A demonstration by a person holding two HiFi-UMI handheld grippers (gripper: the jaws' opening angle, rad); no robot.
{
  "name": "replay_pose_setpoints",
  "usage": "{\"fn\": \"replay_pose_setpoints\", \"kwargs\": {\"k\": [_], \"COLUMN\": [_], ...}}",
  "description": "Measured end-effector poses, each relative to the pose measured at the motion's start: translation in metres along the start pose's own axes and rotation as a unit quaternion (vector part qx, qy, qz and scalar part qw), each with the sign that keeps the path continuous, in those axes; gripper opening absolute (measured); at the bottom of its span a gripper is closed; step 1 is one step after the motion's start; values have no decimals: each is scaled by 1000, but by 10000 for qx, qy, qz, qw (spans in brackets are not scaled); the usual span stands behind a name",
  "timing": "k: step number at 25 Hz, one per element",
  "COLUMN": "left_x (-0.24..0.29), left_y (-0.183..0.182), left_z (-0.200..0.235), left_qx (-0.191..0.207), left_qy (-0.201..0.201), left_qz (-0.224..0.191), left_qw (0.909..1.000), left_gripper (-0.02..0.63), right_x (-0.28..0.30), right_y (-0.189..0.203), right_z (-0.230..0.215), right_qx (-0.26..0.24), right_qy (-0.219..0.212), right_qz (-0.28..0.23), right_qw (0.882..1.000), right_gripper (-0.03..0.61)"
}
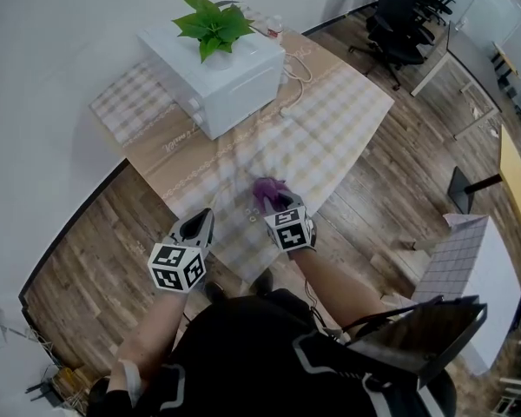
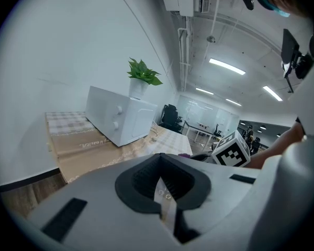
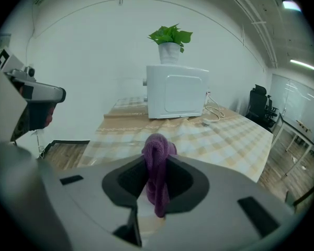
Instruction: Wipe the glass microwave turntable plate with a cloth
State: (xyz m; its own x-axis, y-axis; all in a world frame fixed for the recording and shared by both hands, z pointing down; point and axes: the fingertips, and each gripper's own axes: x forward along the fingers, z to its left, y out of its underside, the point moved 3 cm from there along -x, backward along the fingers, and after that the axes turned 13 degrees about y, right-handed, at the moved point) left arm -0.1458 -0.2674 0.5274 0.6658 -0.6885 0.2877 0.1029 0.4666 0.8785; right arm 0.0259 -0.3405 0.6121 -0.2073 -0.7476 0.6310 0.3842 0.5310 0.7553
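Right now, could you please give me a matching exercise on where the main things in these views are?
Things:
1. purple cloth
2. potted plant
3. microwave

Places:
A. standing on the checked tablecloth
B. clamped in the right gripper
C. on top of the microwave

Pairs: 1-B, 2-C, 3-A

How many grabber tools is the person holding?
2. The left gripper, over the table's near edge, pinches something thin, likely the glass plate. The right gripper, just right of it, pinches a purple cloth. No others show.
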Motion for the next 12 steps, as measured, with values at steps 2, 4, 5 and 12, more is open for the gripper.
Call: {"fn": "replay_pose_setpoints", "kwargs": {"k": [2,4,5,12], "left_x": [-7,-15,-20,-52], "left_y": [0,0,0,5], "left_z": [2,5,7,21], "left_qx": [-12,-23,-29,-124], "left_qy": [-70,-180,-256,-693], "left_qz": [-55,-119,-157,-284], "left_qw": [10000,9998,9995,9971], "left_gripper": [5,5,5,5], "right_x": [-4,-8,-10,-11], "right_y": [-9,-17,-21,-30], "right_z": [16,35,44,109], "right_qx": [-49,-73,-76,-271], "right_qy": [-183,-396,-504,-1209], "right_qz": [-136,-239,-269,-262], "right_qw": [9997,9989,9983,9919], "right_gripper": [81,81,81,81]}}
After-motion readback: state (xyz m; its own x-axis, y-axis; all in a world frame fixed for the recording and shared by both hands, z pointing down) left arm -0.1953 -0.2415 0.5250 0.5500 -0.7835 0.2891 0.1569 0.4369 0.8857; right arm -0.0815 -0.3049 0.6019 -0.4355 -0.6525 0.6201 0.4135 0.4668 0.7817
